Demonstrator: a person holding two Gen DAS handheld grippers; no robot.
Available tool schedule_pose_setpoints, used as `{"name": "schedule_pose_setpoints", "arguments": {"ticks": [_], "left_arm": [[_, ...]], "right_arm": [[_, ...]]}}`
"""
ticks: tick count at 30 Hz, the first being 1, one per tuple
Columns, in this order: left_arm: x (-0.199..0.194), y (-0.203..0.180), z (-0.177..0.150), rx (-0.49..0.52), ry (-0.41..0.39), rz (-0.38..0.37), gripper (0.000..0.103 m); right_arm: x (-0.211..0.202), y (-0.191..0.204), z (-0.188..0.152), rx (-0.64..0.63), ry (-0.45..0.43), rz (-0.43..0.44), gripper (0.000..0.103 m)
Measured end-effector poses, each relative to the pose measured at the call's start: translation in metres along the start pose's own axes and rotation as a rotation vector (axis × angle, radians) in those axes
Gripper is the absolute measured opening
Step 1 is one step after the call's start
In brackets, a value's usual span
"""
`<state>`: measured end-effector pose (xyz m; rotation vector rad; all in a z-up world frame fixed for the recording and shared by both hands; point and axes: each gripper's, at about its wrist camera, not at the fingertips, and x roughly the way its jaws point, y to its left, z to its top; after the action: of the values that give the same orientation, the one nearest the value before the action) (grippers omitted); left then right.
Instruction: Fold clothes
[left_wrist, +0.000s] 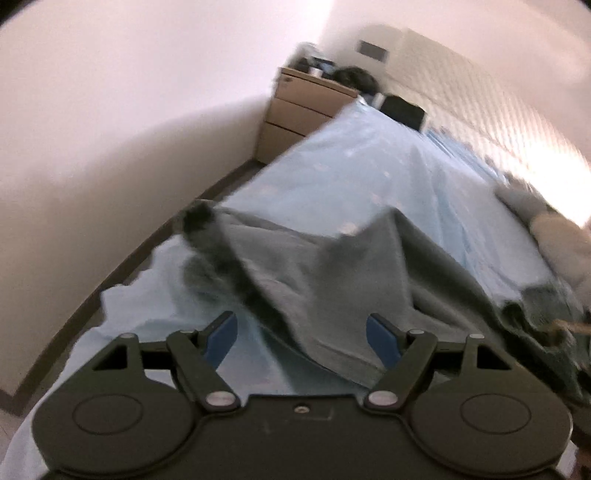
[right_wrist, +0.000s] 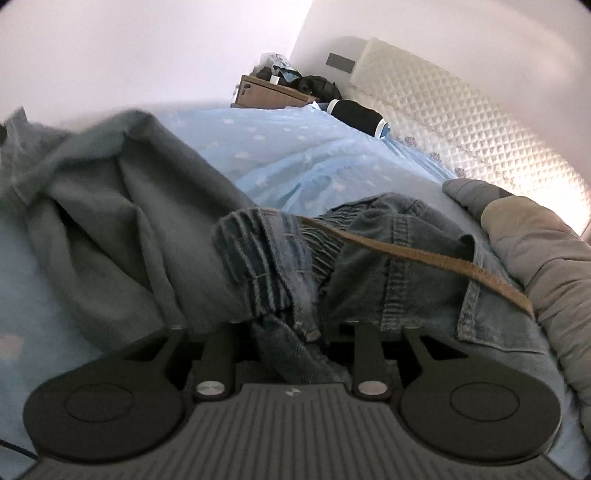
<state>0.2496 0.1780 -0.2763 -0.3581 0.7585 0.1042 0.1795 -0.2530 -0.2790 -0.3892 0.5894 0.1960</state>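
Denim jeans (right_wrist: 369, 273) lie bunched between the right hand-held gripper's (right_wrist: 291, 332) fingers, apparently pinched, though the tips are hidden. The left hand-held gripper (left_wrist: 301, 338) is spread wide over a grey garment (left_wrist: 332, 273) on the blue-sheeted bed (left_wrist: 351, 166).

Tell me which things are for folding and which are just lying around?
For the folding:
- grey top
- blue jeans with a brown belt
- grey-beige garment
- left gripper, open
- right gripper, fingers hidden under denim

Just lying about:
- wooden drawers
- black roll
- quilted headboard
- blue bedsheet
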Motion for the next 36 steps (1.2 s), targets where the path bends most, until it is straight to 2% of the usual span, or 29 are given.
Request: {"name": "schedule_pose_setpoints", "arguments": {"ticks": [1,2,5,9,11,13,15,16,17,19,22,23,24,26,29,32,36], "left_arm": [[0.000,0.010,0.004,-0.027,-0.005,0.007,0.075],[0.001,0.020,0.008,-0.057,-0.011,0.012,0.075],[0.004,0.051,0.023,-0.164,-0.027,0.018,0.075],[0.015,0.088,0.043,-0.334,-0.044,-0.012,0.075],[0.025,0.103,0.050,-0.400,-0.034,-0.041,0.073],[0.037,0.113,0.055,-0.458,-0.001,-0.077,0.070],[0.047,0.120,0.058,-0.494,0.023,-0.109,0.068],[0.052,0.121,0.059,-0.501,0.034,-0.120,0.062],[0.056,0.122,0.061,-0.500,0.046,-0.127,0.056],[0.061,0.124,0.062,-0.508,0.056,-0.155,0.050],[0.064,0.127,0.060,-0.530,0.061,-0.172,0.029],[0.060,0.127,0.060,-0.525,0.047,-0.173,0.023],[0.056,0.128,0.059,-0.518,0.031,-0.182,0.021],[0.047,0.128,0.059,-0.535,0.011,-0.199,0.014],[0.018,0.132,0.054,-0.617,-0.011,-0.235,0.012],[-0.011,0.136,0.044,-0.780,-0.018,-0.288,0.011],[-0.034,0.134,0.033,-0.941,-0.032,-0.298,0.011]], "right_arm": [[-0.002,0.001,0.004,0.021,-0.004,-0.002,0.039],[-0.007,0.001,0.006,0.045,-0.010,-0.002,0.049],[-0.017,0.007,0.016,0.106,-0.030,-0.011,0.059],[-0.034,0.030,0.040,0.162,-0.092,0.037,0.062],[-0.036,0.051,0.057,0.169,-0.120,0.089,0.067],[-0.024,0.070,0.073,0.207,-0.098,0.204,0.070],[0.005,0.086,0.087,0.306,-0.026,0.358,0.070],[0.021,0.093,0.093,0.362,0.015,0.434,0.069],[0.039,0.099,0.097,0.417,0.054,0.481,0.069],[0.072,0.111,0.104,0.516,0.134,0.544,0.069],[0.107,0.122,0.106,0.624,0.236,0.531,0.062],[0.114,0.123,0.106,0.653,0.254,0.539,0.055],[0.119,0.125,0.106,0.680,0.271,0.549,0.036],[0.122,0.128,0.112,0.681,0.277,0.562,0.008],[0.105,0.126,0.132,0.680,0.202,0.580,0.005],[0.085,0.114,0.169,0.700,0.107,0.603,0.004],[0.130,0.141,0.213,0.626,0.178,0.646,0.004]]}}
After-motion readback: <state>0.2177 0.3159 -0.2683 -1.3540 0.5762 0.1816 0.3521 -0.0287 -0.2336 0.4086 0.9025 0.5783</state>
